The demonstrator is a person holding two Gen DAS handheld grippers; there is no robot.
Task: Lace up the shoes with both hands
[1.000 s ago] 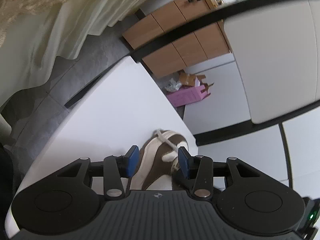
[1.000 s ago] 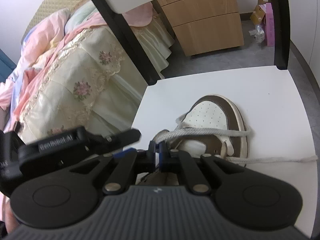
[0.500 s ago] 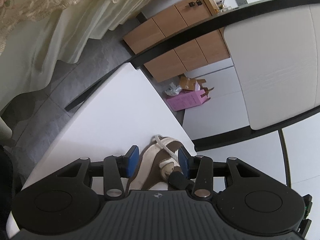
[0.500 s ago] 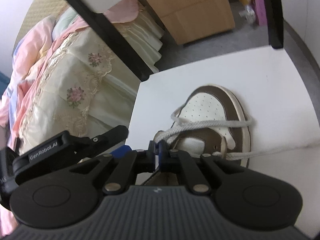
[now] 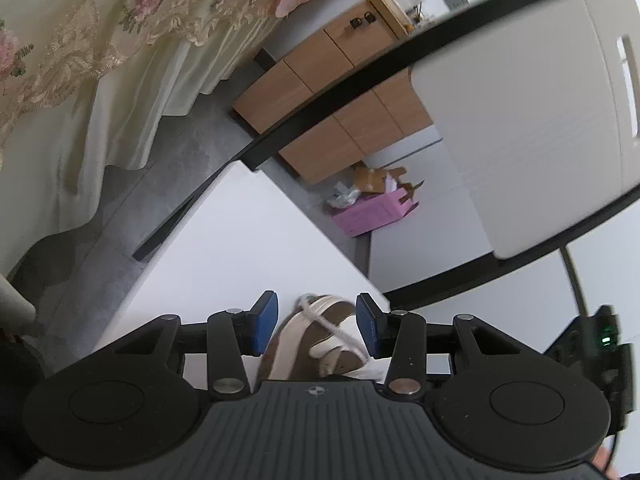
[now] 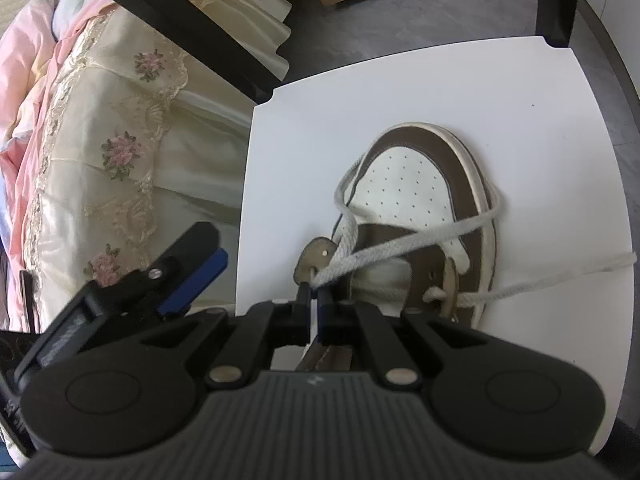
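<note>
R claw [image 6: 314, 300] clamped on lace [image 6: 400, 246] at lower centre, over brown/white shoe [image 6: 416, 188] on tabletop [image 6: 560, 128]. L claw [image 5: 316, 324] apart, w/ nothing gripped, shoe beyond.

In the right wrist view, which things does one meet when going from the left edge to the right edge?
Pink bedding → cream flowered bed cover → blue pad of the left tongs → right tongs, shut on the lace → brown and white shoe → bare white table.
</note>
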